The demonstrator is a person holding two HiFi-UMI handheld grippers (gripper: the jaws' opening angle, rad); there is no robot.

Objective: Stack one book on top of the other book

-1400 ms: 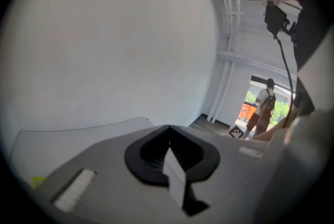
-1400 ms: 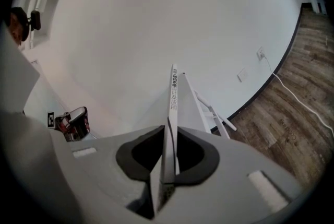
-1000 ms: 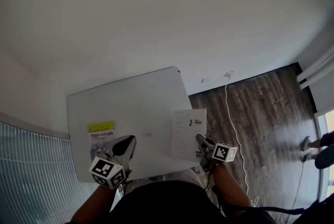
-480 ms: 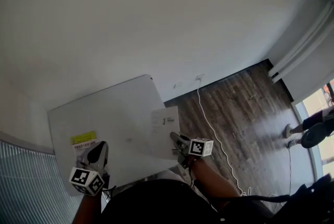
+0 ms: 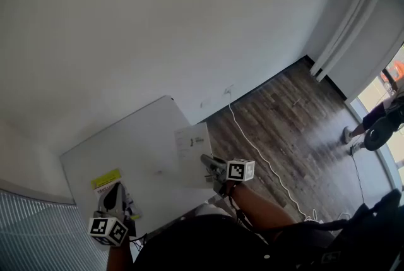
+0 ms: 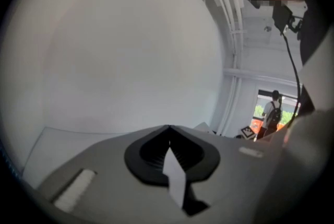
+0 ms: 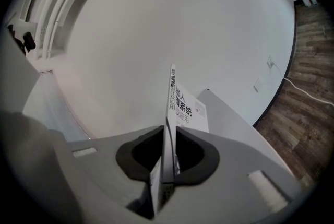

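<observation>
**Right gripper (image 5: 204, 160):** The fingers are clenched on the white book (image 5: 191, 144). The book is gripped by one edge. Most of it extends forward past the fingertips, and a short part reaches back into the hollow behind them. In the right gripper view the book appears edge-on between the two fingers, with printed characters on the cover ahead of the tips. In the head view the book lies over the right edge of the white surface (image 5: 145, 137).

**Left gripper (image 5: 113, 190):** The fingers are closed together, and a thin white sheet (image 6: 175, 178) is pinched behind the tips. It cannot be determined whether this sheet belongs to a book. In the head view the fingers lie over the yellow-banded book (image 5: 106, 179). Its yellow band shows just ahead of the fingertips, near the left front corner of the surface.

The two books are well apart.
</observation>
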